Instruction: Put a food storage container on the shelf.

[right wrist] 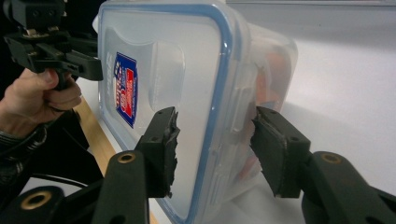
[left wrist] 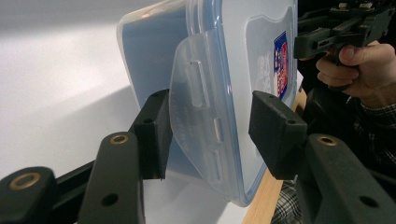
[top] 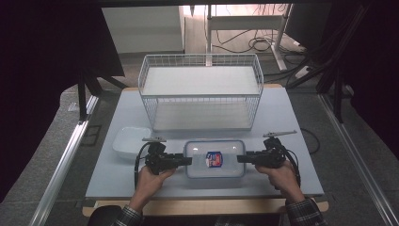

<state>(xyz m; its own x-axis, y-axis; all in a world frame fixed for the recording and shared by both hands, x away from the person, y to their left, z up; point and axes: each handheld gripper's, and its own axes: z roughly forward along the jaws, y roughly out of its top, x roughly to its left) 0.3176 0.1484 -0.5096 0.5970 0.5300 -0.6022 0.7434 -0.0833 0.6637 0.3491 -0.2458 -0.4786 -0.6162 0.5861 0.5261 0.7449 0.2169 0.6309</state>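
Near the desk's (top: 282, 117) front edge, left of centre, the left tool (top: 187, 160) is clamped on the left end of a lidded plastic box (top: 215, 159). The box sits at the front middle. The right tool (top: 241, 159) is clamped on its right end.
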